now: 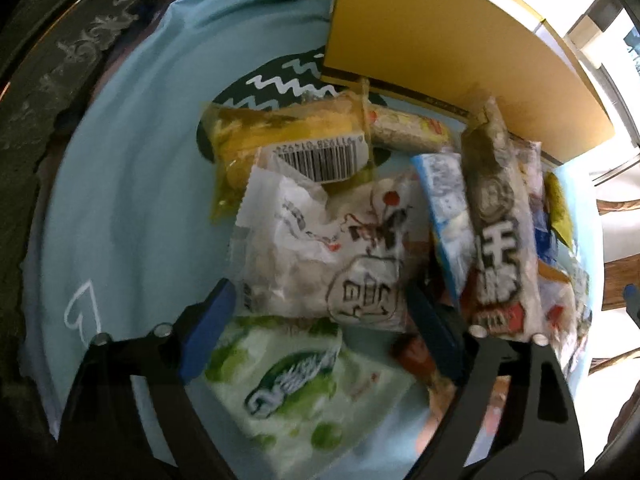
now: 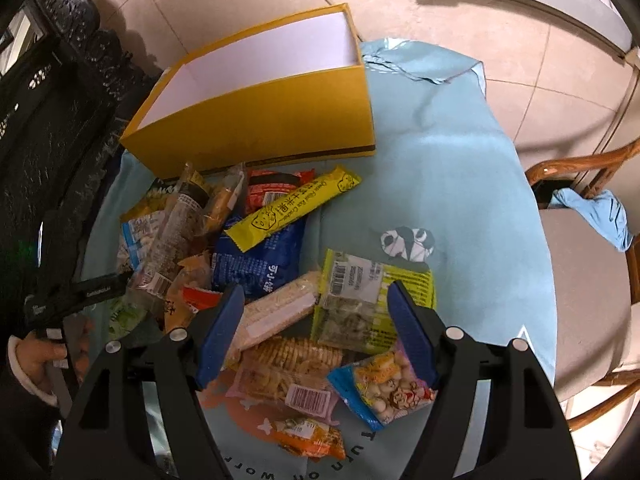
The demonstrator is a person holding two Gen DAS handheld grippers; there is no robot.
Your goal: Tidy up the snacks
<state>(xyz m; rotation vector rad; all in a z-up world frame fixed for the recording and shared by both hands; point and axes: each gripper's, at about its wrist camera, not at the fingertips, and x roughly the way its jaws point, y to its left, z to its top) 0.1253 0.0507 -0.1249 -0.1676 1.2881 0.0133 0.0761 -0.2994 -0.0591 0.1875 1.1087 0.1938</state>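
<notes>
Loose snack packets lie heaped on a light blue cloth (image 2: pixel 440 160) in front of an open, empty yellow box (image 2: pixel 260 120). My left gripper (image 1: pixel 320 316) points down over the heap, open, with a white packet bearing black calligraphy (image 1: pixel 320 248) between its blue fingers (image 1: pixel 208 328); I see no pad pressing on it. Under it lies a green-and-white packet (image 1: pixel 288 380). My right gripper (image 2: pixel 316 320) hangs open above a white cracker bar (image 2: pixel 276 316), a yellow-green packet (image 2: pixel 372 300) and a crisps packet (image 2: pixel 288 364), holding nothing.
The yellow box (image 1: pixel 420 40) stands close behind the heap in the left wrist view. A wooden chair (image 2: pixel 580 280) with a blue rag (image 2: pixel 600 212) stands to the right of the table. Dark carved furniture (image 2: pixel 60 100) rises on the left. A hand (image 2: pixel 32 356) holds the other gripper at lower left.
</notes>
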